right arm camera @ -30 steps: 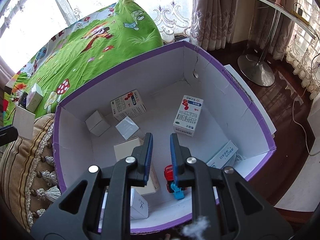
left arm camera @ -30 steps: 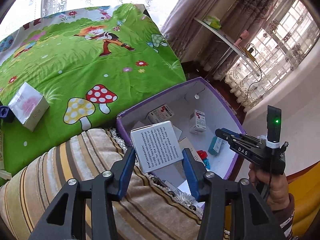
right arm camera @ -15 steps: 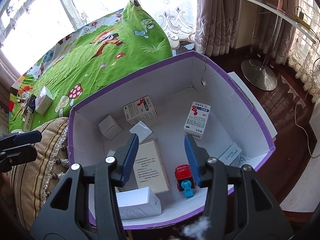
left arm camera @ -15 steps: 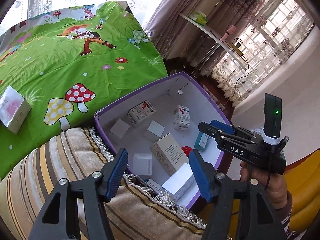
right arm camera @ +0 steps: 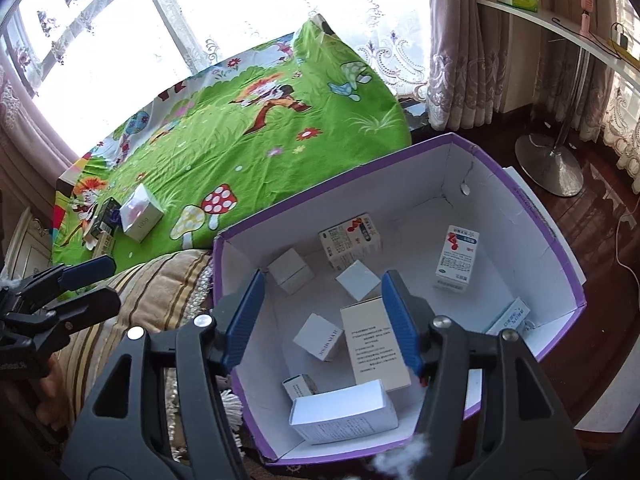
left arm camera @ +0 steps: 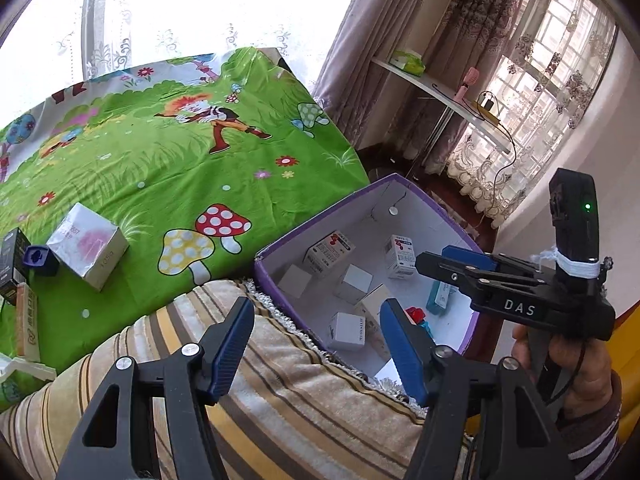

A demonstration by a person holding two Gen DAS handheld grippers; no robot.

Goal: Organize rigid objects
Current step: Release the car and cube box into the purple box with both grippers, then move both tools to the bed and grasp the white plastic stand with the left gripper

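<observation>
A purple-rimmed white box (right arm camera: 532,216) holds several small cartons, among them a flat cream carton with printed text (right arm camera: 374,342); it also shows in the left wrist view (left arm camera: 320,220). My left gripper (left arm camera: 316,340) is open and empty over the striped cushion (left arm camera: 280,400), beside the box's near corner. My right gripper (right arm camera: 322,316) is open and empty above the box. It also shows in the left wrist view (left arm camera: 456,258). A white and pink carton (left arm camera: 90,246) lies on the green sheet (left arm camera: 160,160).
More small boxes lie at the sheet's left edge (left arm camera: 16,264). A red toy (left arm camera: 416,314) sits in the purple-rimmed box. A white shelf on a metal stand (right arm camera: 552,160) stands behind the box on dark wooden floor.
My left gripper opened and let the text-printed carton drop into the box, then drew back over the cushion. My right gripper opened from nearly shut and rose above the box.
</observation>
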